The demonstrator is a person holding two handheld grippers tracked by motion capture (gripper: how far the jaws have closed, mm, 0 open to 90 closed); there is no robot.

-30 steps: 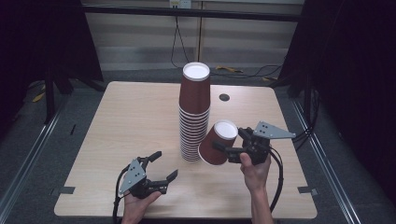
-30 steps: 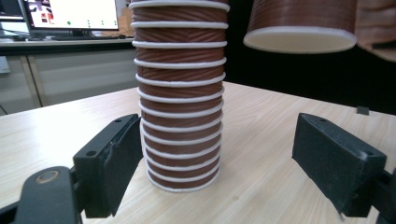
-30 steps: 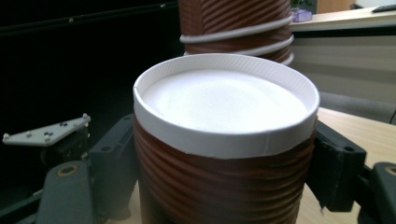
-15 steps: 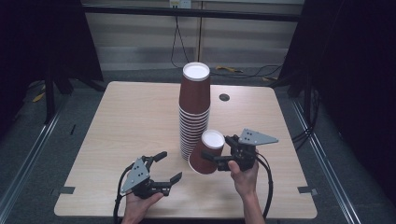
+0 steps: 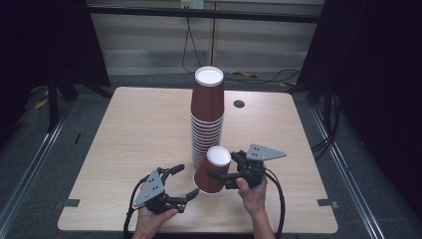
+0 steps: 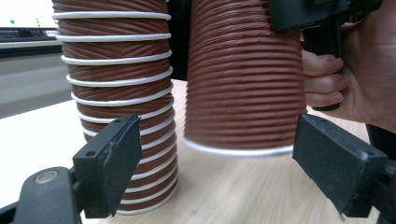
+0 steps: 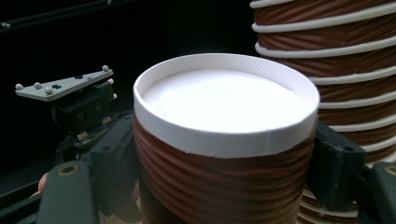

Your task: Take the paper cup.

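High view: your right tool (image 5: 222, 178) is clamped on a single brown cup (image 5: 211, 175), one jaw on each side of its wall. The cup is upside down, white base up, and tilted so the base leans toward 1 o'clock. It sits at 6 o'clock from the tall cup stack (image 5: 207, 117), just beside the stack's lower cups. I can't tell whether they touch. Your right hand (image 5: 252, 192) is at 3 o'clock from the cup. Your left tool (image 5: 184, 181) is at 8 o'clock from the cup, low over the worktop (image 5: 129, 134), jaws spread wide with nothing between them. Your left hand (image 5: 149, 219) is at the near edge. A dark round grommet (image 5: 239, 104) lies at 2 o'clock from the stack, well apart from it.

Left gripper view: both black jaws stand far apart, empty. The held cup is at 12 o'clock between them but farther off, with no pad contact. Its white rim is low over the worktop. I can't tell whether it touches. The stack is at 10 o'clock, standing on the worktop. Your right hand's fingers (image 6: 323, 84) are at 3 o'clock.

Right gripper view: the cup's ribbed wall is pinched between both jaws, white base on top. The stack is at 2 o'clock, just behind the cup. Your left tool is at 9 o'clock, farther off.
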